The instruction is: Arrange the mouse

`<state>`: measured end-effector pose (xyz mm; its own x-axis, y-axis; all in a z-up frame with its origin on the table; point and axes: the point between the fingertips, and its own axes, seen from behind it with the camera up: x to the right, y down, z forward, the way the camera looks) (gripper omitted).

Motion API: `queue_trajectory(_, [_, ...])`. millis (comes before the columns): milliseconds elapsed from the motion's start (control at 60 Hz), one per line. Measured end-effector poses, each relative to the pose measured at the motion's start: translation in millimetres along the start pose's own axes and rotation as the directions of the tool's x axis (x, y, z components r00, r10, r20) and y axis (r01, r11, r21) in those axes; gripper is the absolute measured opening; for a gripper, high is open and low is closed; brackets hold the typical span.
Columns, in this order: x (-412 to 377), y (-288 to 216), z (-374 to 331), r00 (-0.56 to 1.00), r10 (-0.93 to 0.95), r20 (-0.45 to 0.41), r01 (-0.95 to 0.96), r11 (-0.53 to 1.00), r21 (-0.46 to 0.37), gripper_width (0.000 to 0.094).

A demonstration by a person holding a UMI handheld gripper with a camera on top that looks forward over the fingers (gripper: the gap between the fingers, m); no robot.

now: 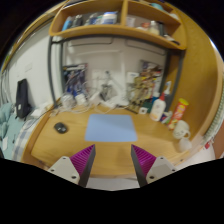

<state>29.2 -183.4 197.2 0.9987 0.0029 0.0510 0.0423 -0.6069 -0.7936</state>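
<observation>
Nearest, the gripper [113, 165] stands released, its two magenta pads [84, 157] spread wide with nothing between them, and only the finger ends show. Ahead of them a light blue mat [110, 127] lies on the wooden desk [60, 146], and the mouse [61, 128], a small dark shape hard to make out, sits on the bare wood off to the mat's left, well apart from the fingers. Beyond, bottles [160, 107] and small clutter crowd the desk's back and right side under a wooden shelf [110, 30], their details too small to tell.
</observation>
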Motion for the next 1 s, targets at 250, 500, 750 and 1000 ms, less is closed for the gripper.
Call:
queue_trajectory(250, [-237.7, 77.6, 76.1, 0.975, -0.074, 0.211, 0.104, 0.986, -0.134, 0.0721])
queue_trajectory(500, [-315.6, 66.1, 154.1, 0.977, -0.076, 0.201, 0.123, 0.965, -0.231, 0.0718])
queue_trajectory(750, [-328.0, 38.9, 222.2, 0.986, -0.106, 0.126, 0.139, 0.947, -0.29, 0.0716])
queue_trajectory(1000, [-333.6, 23.6, 272.8, 0.988, -0.136, 0.079, 0.155, 0.924, -0.348, 0.0722])
